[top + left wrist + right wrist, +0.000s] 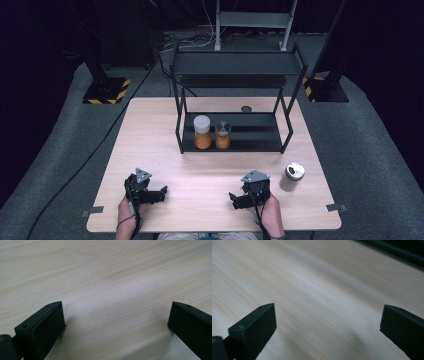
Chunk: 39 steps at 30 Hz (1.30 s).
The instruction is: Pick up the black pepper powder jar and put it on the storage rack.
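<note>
While both the left hand-held gripper (pixel 159 193) and right hand-held gripper (pixel 237 199) rest spread and empty, the shaker jar (pixel 292 176) at three o'clock risks toppling under a careless reach.

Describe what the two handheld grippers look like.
Both the left gripper and the right gripper are compact black units, each topped by a grey three-cornered plate. A dark cable trails back from each over the wrist. Their jaws are flat, blocky black pads with small screw holes. No sleeves are visible on the forearms.
</note>
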Tool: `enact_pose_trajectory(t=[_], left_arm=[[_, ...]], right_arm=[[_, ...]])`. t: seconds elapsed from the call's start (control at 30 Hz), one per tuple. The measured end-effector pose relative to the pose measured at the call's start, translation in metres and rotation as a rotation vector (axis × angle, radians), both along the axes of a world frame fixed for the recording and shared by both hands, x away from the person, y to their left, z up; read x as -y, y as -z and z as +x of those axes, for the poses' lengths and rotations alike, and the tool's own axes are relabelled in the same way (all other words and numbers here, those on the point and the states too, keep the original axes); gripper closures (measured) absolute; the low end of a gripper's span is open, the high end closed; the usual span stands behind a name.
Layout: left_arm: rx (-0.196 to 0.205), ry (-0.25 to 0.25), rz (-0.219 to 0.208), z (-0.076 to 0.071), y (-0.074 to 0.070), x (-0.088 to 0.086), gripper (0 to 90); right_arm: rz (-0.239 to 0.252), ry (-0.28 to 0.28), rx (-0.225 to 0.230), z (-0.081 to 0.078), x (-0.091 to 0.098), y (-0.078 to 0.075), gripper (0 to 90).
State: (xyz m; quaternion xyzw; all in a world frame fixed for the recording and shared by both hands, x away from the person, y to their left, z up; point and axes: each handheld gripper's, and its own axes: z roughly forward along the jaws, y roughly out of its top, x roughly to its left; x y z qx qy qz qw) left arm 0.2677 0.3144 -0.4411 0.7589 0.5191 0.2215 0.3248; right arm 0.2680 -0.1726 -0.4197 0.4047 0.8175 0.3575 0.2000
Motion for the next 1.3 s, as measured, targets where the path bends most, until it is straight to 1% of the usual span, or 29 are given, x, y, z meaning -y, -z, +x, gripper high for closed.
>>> enact_pose_trajectory(t=[0.03, 0.1, 0.27, 0.33, 0.47, 0.53, 0.63, 0.7, 0.93, 1.03, 1.1, 1.17, 1.3], left_arm=[[0.000, 0.000, 0.000, 0.000, 0.000, 0.000, 0.4], [0.000, 0.000, 0.000, 0.000, 0.000, 0.000, 0.5], [0.001, 0.001, 0.001, 0.000, 0.000, 0.000, 0.6], [0.001, 0.002, 0.001, 0.000, 0.000, 0.000, 0.6], [0.005, 0.002, 0.005, -0.001, 0.000, 0.001, 0.7], [0.003, 0.002, 0.003, -0.001, 0.000, 0.000, 0.6], [0.001, 0.002, 0.000, 0.000, 0.000, 0.000, 0.6], [0.001, 0.002, 0.000, 0.000, 0.000, 0.000, 0.5], [0.000, 0.001, 0.000, 0.000, 0.000, 0.000, 0.5], [0.000, 0.001, 0.000, 0.000, 0.000, 0.000, 0.5], [0.000, 0.001, 0.000, 0.000, 0.000, 0.000, 0.5], [0.000, 0.001, 0.000, 0.000, 0.000, 0.000, 0.5], [0.000, -0.003, 0.000, 0.001, 0.000, 0.000, 0.5]], right_arm=[[0.002, 0.009, 0.016, -0.003, 0.002, -0.003, 0.0], [0.012, 0.016, 0.035, -0.007, 0.008, -0.010, 0.0], [-0.005, 0.035, 0.083, -0.018, 0.016, -0.028, 0.0], [-0.017, 0.053, 0.106, -0.023, 0.019, -0.035, 0.0], [-0.012, 0.090, 0.149, -0.032, 0.030, -0.045, 0.0], [0.000, 0.102, 0.167, -0.037, 0.039, -0.049, 0.0], [0.006, 0.133, 0.191, -0.044, 0.049, -0.055, 0.0], [0.005, 0.165, 0.206, -0.048, 0.056, -0.057, 0.0], [0.001, 0.263, 0.216, -0.058, 0.079, -0.058, 0.0], [-0.013, 0.307, 0.215, -0.061, 0.086, -0.055, 0.0], [-0.007, 0.341, 0.203, -0.060, 0.092, -0.052, 0.0], [-0.009, 0.356, 0.178, -0.057, 0.097, -0.048, 0.0], [-0.003, 0.360, 0.136, -0.049, 0.103, -0.035, 0.0]])
